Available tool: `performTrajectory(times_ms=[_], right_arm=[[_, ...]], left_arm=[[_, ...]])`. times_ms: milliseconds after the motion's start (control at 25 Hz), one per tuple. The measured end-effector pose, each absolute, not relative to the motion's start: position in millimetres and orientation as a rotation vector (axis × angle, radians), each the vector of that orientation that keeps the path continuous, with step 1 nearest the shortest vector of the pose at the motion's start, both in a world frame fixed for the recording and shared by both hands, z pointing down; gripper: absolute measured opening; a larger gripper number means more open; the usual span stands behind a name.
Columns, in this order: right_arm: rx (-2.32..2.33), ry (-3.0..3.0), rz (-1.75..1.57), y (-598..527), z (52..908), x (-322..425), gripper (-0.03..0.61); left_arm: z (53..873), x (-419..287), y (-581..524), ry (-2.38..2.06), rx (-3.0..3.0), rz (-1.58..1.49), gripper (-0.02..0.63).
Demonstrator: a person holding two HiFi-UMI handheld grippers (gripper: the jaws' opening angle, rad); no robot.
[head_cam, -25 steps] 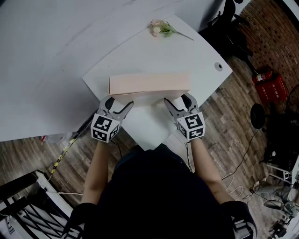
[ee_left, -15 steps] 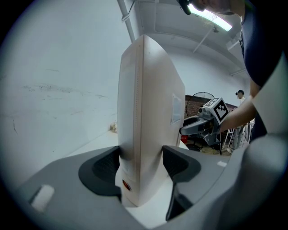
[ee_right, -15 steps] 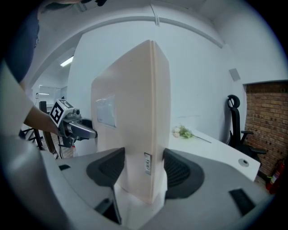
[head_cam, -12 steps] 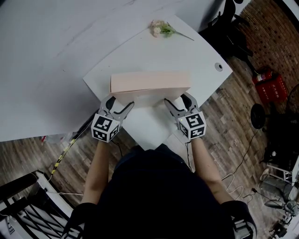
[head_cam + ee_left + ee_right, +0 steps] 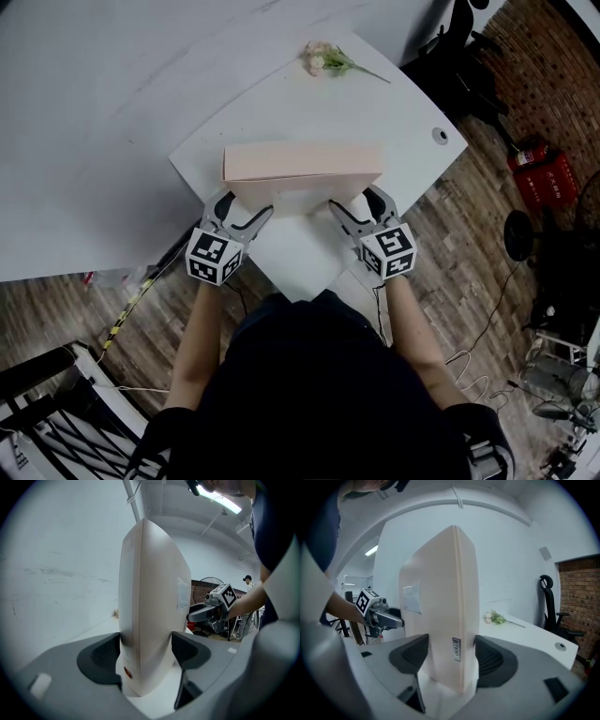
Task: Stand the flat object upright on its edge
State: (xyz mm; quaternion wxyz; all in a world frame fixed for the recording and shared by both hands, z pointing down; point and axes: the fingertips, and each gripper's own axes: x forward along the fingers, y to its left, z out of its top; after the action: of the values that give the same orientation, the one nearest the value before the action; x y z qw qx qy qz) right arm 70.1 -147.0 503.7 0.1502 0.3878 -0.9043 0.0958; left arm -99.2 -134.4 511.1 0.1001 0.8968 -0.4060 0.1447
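Observation:
A flat pale-pink box stands upright on its long edge on the white table. My left gripper straddles its left end and my right gripper its right end. In the left gripper view the box rises between both pads with no gap showing, though these jaws have just been opening a little. The right gripper view shows the box clamped between that gripper's pads, a small label facing the camera. Each gripper sees the other past the box: the right gripper and the left gripper.
A small flower sprig lies at the table's far corner, and a cable hole sits near the right edge. The table's near corner points at the person. A red crate and an office chair stand on the wooden floor to the right.
The left gripper's fingers look slightly wider apart than before. The box stays upright and both grippers stay at its ends.

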Motion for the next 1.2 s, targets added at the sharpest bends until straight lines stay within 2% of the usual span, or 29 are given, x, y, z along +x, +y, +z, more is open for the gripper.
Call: performTrajectory(times_ms=[360, 840, 1200], right_arm=[[1.110, -2.595, 0.288, -147.9, 505.1, 68.2, 0.295], [1.121, -2.593, 0.324, -149.3, 510.2, 66.3, 0.376], [1.136, -2.604, 0.327, -147.5, 505.0, 67.0, 0.380]], left_arm=[[511.3, -100.9, -138.0, -1.213, 2.641, 0.434, 0.362], [512.4, -103.4, -137.7, -1.203, 2.637, 0.418, 0.393], [505.6, -105.4, -138.3, -1.220, 2.638, 0.393, 0.414]])
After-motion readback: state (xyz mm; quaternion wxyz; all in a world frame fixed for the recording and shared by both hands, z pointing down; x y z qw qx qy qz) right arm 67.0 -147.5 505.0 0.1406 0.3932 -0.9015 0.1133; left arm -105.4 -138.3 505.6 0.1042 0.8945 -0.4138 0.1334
